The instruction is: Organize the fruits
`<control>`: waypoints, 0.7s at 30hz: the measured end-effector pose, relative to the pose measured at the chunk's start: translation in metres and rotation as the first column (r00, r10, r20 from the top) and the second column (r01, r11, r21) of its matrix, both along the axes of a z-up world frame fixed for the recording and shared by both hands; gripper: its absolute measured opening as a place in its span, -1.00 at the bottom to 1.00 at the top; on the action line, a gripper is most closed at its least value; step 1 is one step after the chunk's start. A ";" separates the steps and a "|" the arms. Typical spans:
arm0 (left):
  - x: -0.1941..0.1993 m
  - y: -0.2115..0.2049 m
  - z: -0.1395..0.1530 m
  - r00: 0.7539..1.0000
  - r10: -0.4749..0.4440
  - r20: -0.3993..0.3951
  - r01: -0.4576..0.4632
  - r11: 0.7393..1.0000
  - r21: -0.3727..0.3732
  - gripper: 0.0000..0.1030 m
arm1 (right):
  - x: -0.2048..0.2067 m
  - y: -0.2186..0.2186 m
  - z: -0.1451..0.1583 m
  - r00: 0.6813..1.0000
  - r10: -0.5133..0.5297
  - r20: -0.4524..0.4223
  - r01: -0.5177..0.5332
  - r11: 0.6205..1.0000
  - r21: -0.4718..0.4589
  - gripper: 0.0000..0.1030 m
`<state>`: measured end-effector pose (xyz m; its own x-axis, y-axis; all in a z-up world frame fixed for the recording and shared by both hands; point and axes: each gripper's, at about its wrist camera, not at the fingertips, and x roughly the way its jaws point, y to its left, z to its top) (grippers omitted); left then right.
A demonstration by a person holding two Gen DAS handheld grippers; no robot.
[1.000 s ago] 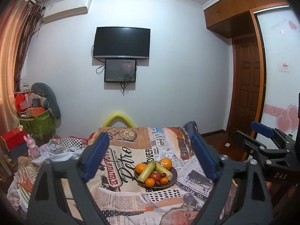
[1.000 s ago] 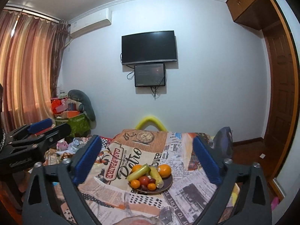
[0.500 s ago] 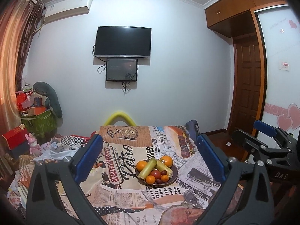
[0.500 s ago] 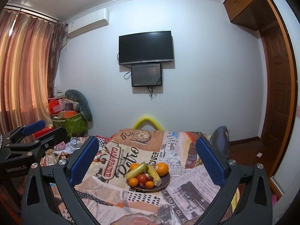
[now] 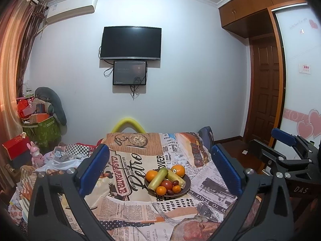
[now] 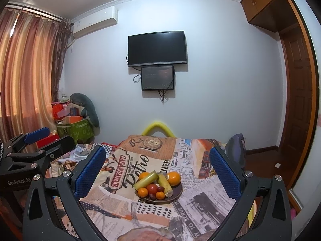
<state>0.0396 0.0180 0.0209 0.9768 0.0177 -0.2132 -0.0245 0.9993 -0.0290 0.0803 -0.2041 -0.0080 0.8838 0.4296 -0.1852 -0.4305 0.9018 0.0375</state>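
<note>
On the desk (image 5: pixel 124 210), the plate (image 5: pixel 185 188) of fruits (image 5: pixel 160 177) is centred. Both grippers, left gripper (image 5: pixel 160 172) and right gripper (image 6: pixel 158 174), are held well apart from it, jaws open and empty. One fruit should be approached squarely.

A printed cloth (image 5: pixel 140 206) with a soft, matt, faintly creased weave covers the bench, and the dark plate (image 5: pixel 185 187) on it has a dull glaze. The oranges (image 5: pixel 178 170) look dimpled and waxy beside a smooth, shiny tomato (image 5: pixel 166 184). Each gripper shows matt black plastic arms, bright metal screws and blue pads (image 6: pixel 89 171) with a rough, knurled texture.
</note>
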 end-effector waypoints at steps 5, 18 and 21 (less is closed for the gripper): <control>0.001 0.002 -0.002 1.000 -0.001 -0.005 0.001 1.000 -0.006 1.00 | 0.000 0.000 0.000 1.000 -0.004 0.004 0.004 1.000 -0.003 1.00; 0.004 0.001 -0.003 1.000 0.004 -0.011 -0.004 1.000 -0.005 1.00 | 0.000 0.000 0.002 1.000 -0.015 0.007 0.015 1.000 -0.007 1.00; 0.004 0.001 -0.003 1.000 0.004 -0.011 -0.004 1.000 -0.008 1.00 | 0.001 0.000 0.002 1.000 -0.017 0.007 0.017 1.000 -0.008 1.00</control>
